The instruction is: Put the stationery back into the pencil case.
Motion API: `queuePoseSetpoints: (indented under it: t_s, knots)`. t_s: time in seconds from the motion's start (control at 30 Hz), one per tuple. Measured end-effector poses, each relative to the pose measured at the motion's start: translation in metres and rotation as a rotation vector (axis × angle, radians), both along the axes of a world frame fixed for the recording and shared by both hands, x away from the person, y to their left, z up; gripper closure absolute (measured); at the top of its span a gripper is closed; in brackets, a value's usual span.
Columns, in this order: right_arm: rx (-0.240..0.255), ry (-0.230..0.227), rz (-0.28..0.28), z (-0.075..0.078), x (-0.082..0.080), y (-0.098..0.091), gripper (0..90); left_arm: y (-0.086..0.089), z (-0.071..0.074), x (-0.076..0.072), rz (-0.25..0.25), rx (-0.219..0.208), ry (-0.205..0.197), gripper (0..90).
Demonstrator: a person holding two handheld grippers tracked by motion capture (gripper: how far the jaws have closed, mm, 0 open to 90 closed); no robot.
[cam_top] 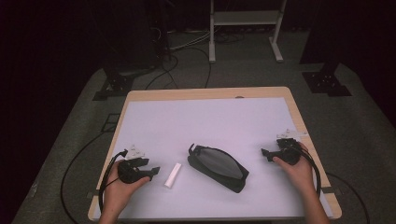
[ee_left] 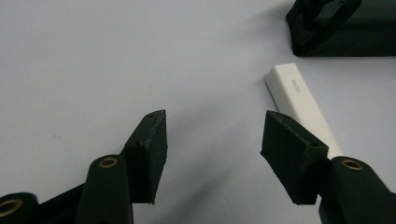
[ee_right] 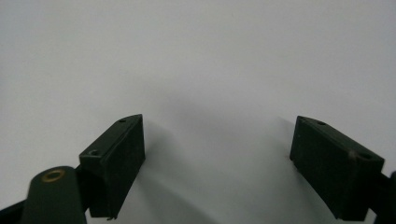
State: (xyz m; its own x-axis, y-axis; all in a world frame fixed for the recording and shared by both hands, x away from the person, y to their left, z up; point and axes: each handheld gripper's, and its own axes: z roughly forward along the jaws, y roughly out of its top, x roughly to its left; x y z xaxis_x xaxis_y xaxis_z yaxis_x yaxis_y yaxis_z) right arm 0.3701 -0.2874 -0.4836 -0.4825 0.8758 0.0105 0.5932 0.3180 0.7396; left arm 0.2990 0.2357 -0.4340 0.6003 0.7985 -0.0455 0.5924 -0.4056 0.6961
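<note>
Table [cam_top: 280,95] with white mat in dark room; both tongs [cam_top: 155,171] [cam_top: 264,154] apart, empty.

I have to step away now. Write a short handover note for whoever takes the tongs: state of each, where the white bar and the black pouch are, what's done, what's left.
Left tongs: open, nothing between the jaws, just left of the white bar.
Right tongs: open, empty, over bare table mat near the right edge.
White bar: flat on the mat, free, beside the left end of the black pouch.
Black pouch: lying mid-table, apparently closed, untouched by either tongs.
Done: nothing is held or inside the pouch as far as can be seen.
Left: probably grasp the bar, open the pouch, put it in.
</note>
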Motion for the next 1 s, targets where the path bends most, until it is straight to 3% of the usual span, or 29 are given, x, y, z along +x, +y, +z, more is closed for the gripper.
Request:
queuePoseSetpoints:
  t_s: [0.27, 0.4, 0.6, 1.0]
  knots:
    - [0.0, 0.001, 0.0, 0.0, 0.0, 0.0, 16.7, -0.016, 0.01, 0.004, -0.022, 0.028, 0.036, 45.8]
    - [0.0, 0.001, 0.0, 0.0, 0.0, 0.0, 16.7, -0.024, 0.013, 0.007, -0.021, 0.022, 0.06, 46.3]
    - [0.001, 0.003, -0.002, 0.0, 0.0, 0.0, 16.7, -0.037, 0.018, 0.01, -0.038, 0.053, 0.082, 48.6]
    - [0.001, 0.004, -0.002, 0.0, 0.0, 0.0, 16.7, -0.061, 0.018, 0.019, -0.061, 0.086, 0.114, 48.0]
